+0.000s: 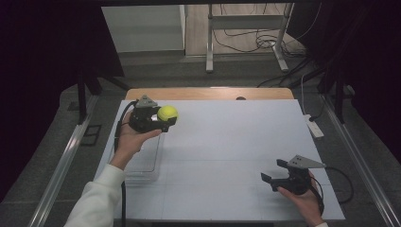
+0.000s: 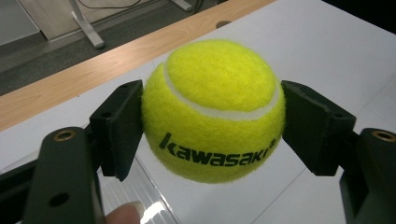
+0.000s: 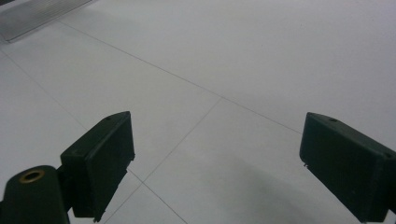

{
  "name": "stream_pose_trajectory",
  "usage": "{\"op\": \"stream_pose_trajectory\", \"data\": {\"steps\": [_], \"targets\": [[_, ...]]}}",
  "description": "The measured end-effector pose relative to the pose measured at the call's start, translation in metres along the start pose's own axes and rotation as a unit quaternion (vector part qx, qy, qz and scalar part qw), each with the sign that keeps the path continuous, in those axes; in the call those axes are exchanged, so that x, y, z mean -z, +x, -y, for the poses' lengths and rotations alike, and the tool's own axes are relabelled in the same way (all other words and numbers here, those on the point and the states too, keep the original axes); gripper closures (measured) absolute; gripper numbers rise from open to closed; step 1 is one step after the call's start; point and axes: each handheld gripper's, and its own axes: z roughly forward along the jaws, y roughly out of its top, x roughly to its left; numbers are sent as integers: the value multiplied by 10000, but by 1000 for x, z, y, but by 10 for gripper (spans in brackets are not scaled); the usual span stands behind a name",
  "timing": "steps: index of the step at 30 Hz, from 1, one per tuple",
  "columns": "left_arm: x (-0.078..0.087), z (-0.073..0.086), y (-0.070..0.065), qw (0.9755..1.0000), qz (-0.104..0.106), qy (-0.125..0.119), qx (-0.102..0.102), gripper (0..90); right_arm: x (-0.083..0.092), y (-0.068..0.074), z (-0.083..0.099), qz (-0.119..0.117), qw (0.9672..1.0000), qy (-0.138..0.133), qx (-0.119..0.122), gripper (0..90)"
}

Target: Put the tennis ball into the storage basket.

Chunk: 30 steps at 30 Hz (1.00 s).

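The left gripper (image 1: 163,120) clamps its jaws on the tennis ball (image 1: 167,113) above the clear tray (image 1: 144,163); the right gripper (image 1: 273,174), well right of the tray, has its jaws spread with nothing between.

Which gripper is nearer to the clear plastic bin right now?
Left. The left gripper, shut on the tennis ball, is raised just above the clear plastic bin's far end. The right gripper is open, far across the white table.

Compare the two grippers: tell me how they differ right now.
The left gripper is shut on the tennis ball; the right gripper stands open with nothing between its jaws. The left gripper is held up at the table's far left, above a clear tray; the right gripper sits low at the near right. Both are black, hand-held and two-jawed.
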Motion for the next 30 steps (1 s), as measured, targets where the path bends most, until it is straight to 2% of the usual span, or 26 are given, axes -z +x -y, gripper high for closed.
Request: {"op": "stream_pose_trajectory", "data": {"steps": [22, 30], "targets": [[6, 3, 13, 9996, -245, -13, 112, 266, 1, 0, 0, 8, 10000, -31, 21, 101], [6, 6, 23, 9991, -379, 32, 191, 266, 1, 1, 0, 15, 10000, -26, 22, 101]]}}
